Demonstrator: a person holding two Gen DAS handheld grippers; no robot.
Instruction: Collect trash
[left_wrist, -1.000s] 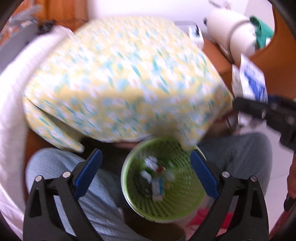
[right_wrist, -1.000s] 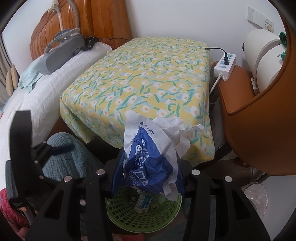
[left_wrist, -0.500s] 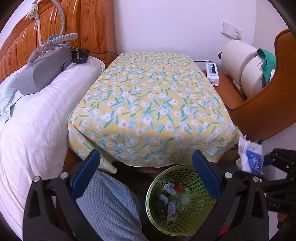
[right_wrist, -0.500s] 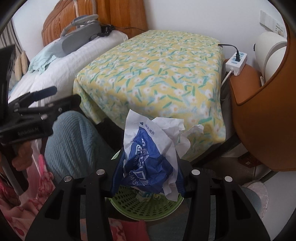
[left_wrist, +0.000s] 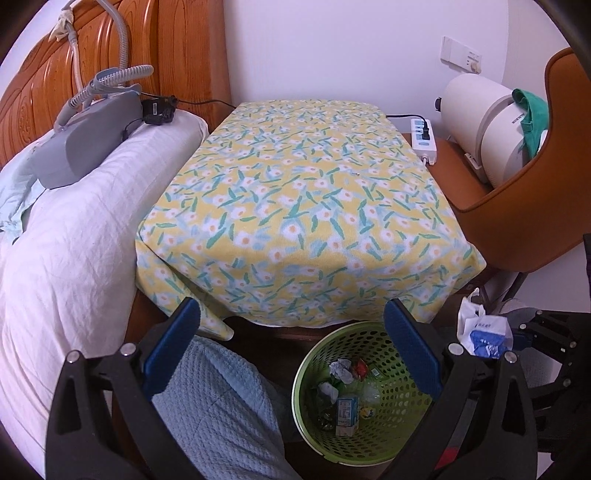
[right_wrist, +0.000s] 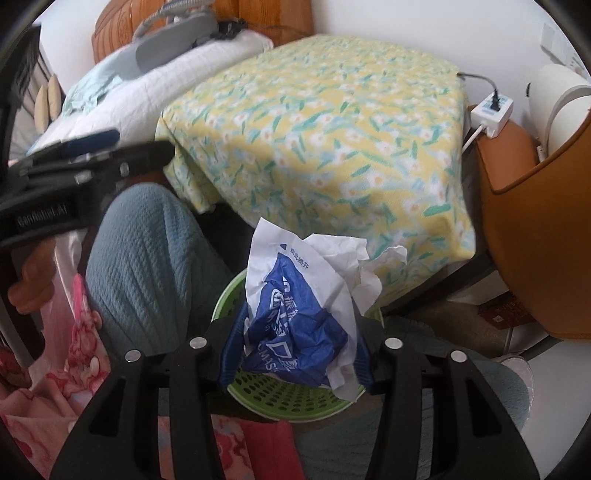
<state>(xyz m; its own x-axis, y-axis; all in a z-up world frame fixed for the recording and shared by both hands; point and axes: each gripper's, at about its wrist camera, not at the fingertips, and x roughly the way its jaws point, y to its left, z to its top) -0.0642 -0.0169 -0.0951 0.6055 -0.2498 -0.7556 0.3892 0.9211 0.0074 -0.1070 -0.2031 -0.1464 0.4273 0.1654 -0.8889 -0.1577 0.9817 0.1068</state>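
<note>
A crumpled white and blue wrapper (right_wrist: 295, 314) sits between the pads of my right gripper (right_wrist: 295, 354), whose jaws are opening while the pads still touch it. It hangs just over the green mesh basket (right_wrist: 280, 398). In the left wrist view the basket (left_wrist: 391, 435) stands on the floor by the table's near edge and holds several bits of trash, among them a small carton (left_wrist: 347, 413). The wrapper (left_wrist: 484, 332) shows there at the basket's right. My left gripper (left_wrist: 291, 314) is open and holds nothing, above the basket.
A table under a yellow flowered cloth (left_wrist: 306, 192) fills the middle. A bed with a white pillow (left_wrist: 74, 229) and a grey hosed device (left_wrist: 85, 140) lies to the left. An orange chair (left_wrist: 517, 206) and a power strip (left_wrist: 423, 138) stand on the right. A person's knee (left_wrist: 221, 406) is beside the basket.
The left gripper has risen and tilted up, so the whole table now shows. The right gripper has come down over the basket with the wrapper, and its jaws stand slightly wider.
</note>
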